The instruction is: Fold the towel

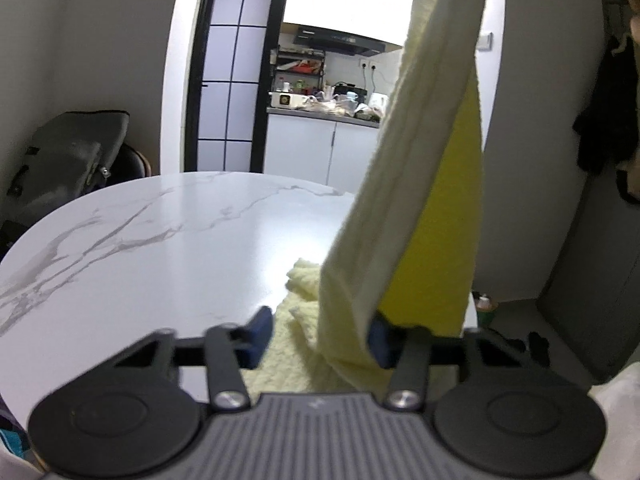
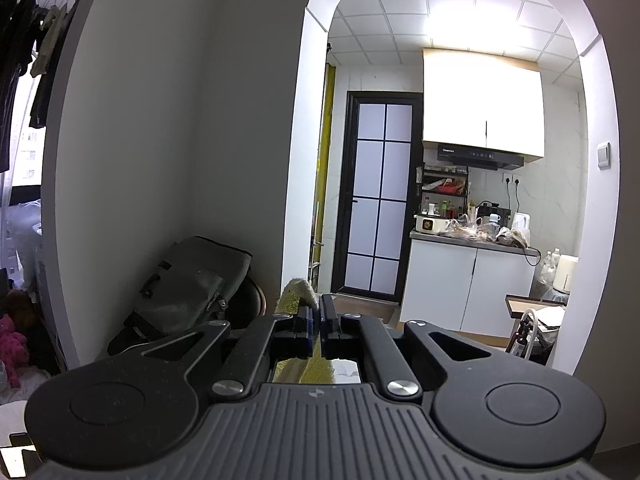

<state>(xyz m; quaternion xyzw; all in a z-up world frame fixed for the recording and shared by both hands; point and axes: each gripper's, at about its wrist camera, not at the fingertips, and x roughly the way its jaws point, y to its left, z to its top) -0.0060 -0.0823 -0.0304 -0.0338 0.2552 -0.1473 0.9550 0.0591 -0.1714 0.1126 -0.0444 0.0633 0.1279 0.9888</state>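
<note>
A pale yellow towel (image 1: 416, 184) hangs from the top right of the left wrist view down to the white marble table (image 1: 160, 240), where its lower end lies bunched. My left gripper (image 1: 320, 338) is open, its blue pads wide apart; the hanging towel drapes against the right pad (image 1: 378, 340) and the bunched part lies between the fingers. My right gripper (image 2: 316, 320) is held high and is shut on a corner of the towel (image 2: 298, 294), which pokes out above the blue pads. The table does not show in the right wrist view.
A grey bag (image 1: 68, 160) rests on a chair beyond the table's far left edge. A kitchen counter (image 1: 320, 114) with clutter and a dark-framed glass door (image 1: 232, 80) lie behind. A dark chair back (image 1: 592, 300) stands at the right.
</note>
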